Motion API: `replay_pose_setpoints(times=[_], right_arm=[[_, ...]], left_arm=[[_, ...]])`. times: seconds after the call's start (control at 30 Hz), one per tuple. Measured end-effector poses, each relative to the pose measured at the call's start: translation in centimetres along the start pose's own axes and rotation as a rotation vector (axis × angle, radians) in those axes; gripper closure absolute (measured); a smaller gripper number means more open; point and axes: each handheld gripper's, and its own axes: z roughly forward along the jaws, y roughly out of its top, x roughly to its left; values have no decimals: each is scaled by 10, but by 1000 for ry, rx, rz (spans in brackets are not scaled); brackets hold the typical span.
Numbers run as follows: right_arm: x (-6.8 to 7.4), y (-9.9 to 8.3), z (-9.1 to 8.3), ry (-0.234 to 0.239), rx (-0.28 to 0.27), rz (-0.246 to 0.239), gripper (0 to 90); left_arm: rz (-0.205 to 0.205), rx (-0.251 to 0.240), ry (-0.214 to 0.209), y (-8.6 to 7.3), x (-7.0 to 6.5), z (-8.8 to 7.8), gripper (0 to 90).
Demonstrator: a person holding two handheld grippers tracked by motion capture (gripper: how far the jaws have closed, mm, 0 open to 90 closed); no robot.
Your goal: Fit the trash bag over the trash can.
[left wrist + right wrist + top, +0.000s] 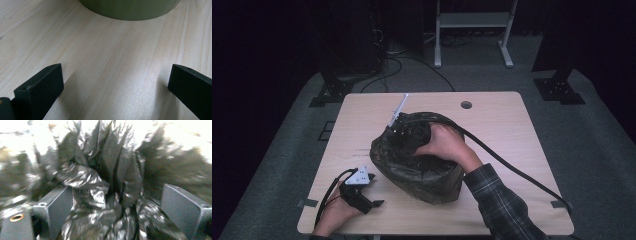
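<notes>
2 wide-open grippers, right gripper (pixel 117 205) around black bag (pixel 100 182).

Surface (pixel 502 120): pale wood, rounded corners, grain running lengthwise in the left claw view. A round hole (pixel 466 105) sits near the far edge, right of centre. A bin (pixel 417 167), lined with a black bag (pixel 100 182), lies on its side at the middle of the surface; its olive wall (pixel 130 10) meets the wood in the left claw view. The left claw (pixel 371 178) rests on the near left part, just beside the bin. A black cable (pixel 512 167) crosses the right half to the near right edge
</notes>
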Motion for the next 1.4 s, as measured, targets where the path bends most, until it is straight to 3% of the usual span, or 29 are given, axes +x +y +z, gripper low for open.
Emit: replay_pose_setpoints(times=[0.03, 0.17, 0.4, 0.43, 0.53, 0.57, 1.1, 1.4], right_arm=[[2, -2, -12, -4, -15, 10, 93], [5, -6, -24, -21, -44, -3, 93], [4, -22, -47, -48, -93, 18, 92], [5, -29, -54, -58, -131, 18, 92], [5, -35, -60, -40, -153, 37, 92], [4, -44, -67, -34, -192, 47, 92], [16, -88, -109, -63, -356, 77, 92], [20, -122, -120, -84, -395, 108, 92]], left_arm=[[0, 0, 0, 0, 0, 0, 0], [2, 1, 0, 0, 1, 0, 0], [3, 1, -1, 0, 1, 0, 0], [3, 1, -1, 0, 1, 0, 0], [3, 1, -1, 0, 1, 0, 0], [3, 2, -1, 0, 1, 0, 0], [3, 2, -1, 0, 1, 0, 0], [3, 2, -1, 0, 1, 0, 0]])
